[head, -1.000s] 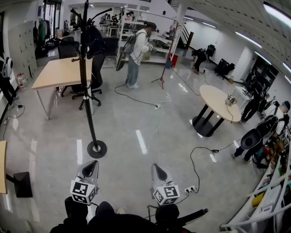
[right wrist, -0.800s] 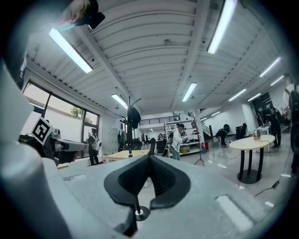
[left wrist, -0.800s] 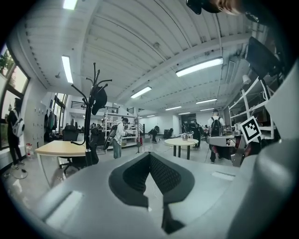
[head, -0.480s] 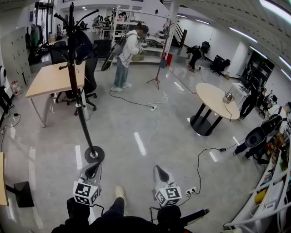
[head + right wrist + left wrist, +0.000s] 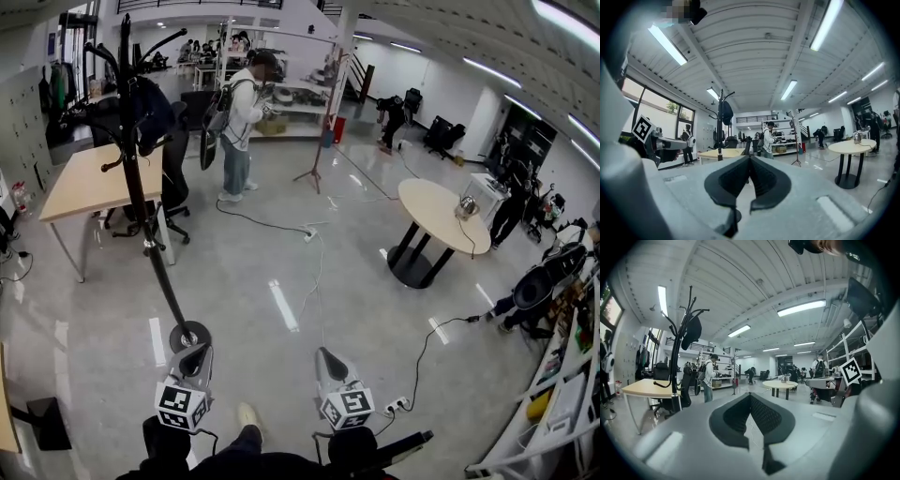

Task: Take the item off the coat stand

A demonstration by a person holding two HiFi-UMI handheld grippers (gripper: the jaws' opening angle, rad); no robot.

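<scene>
- High on the coat stand (image 5: pixel 141 202), on a hook near the top, hangs the dark item (image 5: pixel 155 101). Bag or garment, can't tell. The base (image 5: pixel 190 335) sits on the floor just ahead of the left gripper (image 5: pixel 195 354).
- Jaw state?
- Left gripper has its jaws together with nothing between them. Right gripper (image 5: pixel 326 358) is the same, closed and empty. Both are low and point roughly level, and the item is well above them.
- So the step in hand is the approach.
- Looks that way. The operator should stop short of the base, since the pole leans easily if kicked. Jaws should open before the reach, not at the hook.
- Which side takes it?
- Probably the left, because the stand is on that side. The left gripper view shows the item up and left of the jaws, so the gripper has to rise and tilt up. It should bite the fabric or strap close under the hook, where it bunches.
- And the release?
- Lift straight up until the loop clears the hook tip, then pull away. A sideways tug likely drags the whole stand.
- Right gripper?
- It could steady the pole below the hooks. Otherwise keep it clear.
- Hazards?
- A cable (image 5: pixel 314 267) lies on the floor to the right, and a wooden table (image 5: pixel 84 183) stands just behind the stand. The swing-out should go toward the operator.
</scene>
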